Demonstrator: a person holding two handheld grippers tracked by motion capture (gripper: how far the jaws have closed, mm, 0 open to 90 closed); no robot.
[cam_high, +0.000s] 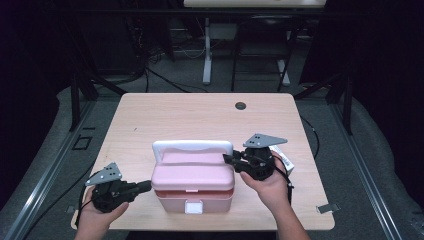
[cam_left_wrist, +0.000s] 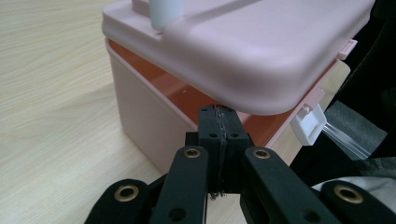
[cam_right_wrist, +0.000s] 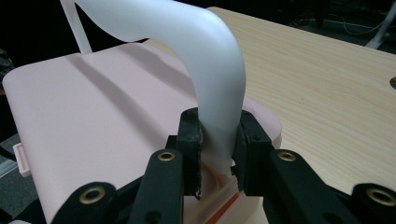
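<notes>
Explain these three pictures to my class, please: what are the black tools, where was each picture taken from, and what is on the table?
A person holds a two-fingered gripping tool in each hand. One camera looks down from above; the other two ride on the tools. On the wooden table stands a pink box with a white handle, its lid slightly raised. The right gripper is clamped on that handle. The left gripper is shut on nothing, its tip at the gap under the lid. A small white item lies beyond the right hand.

Light wood table (cam_high: 200, 115), grey floor (cam_high: 380, 165), dark surroundings
</notes>
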